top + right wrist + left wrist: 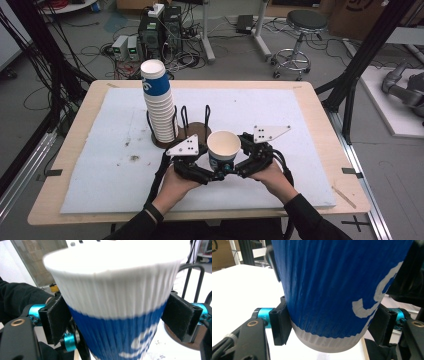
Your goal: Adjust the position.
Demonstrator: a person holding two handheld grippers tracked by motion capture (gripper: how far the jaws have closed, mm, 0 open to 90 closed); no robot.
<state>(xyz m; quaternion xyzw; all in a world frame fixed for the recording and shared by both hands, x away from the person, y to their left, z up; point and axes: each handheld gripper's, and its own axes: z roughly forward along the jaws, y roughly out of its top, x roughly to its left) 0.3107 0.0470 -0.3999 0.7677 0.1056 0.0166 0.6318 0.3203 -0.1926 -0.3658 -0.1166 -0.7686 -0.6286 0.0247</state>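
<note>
A paper cup (223, 145), white at the rim and blue with white lettering below, hangs upright above the white mat between both grippers. My left gripper (216, 172) comes in from the left; in the left gripper view its pads (280, 325) press on the cup's (327, 285) lower wall, just above the white base. My right gripper (236, 167) reaches in from the right. In the right gripper view the cup (115, 297) stands between its spread pads (178, 317), which sit beside the wall without squeezing it.
A tall stack of the same cups (159, 105) stands on a round wooden holder (197, 129) with black wire loops, just behind the held cup. A white mat (280, 115) covers the wooden table (75, 130). Past the far edge are a stool and electronics on the floor.
</note>
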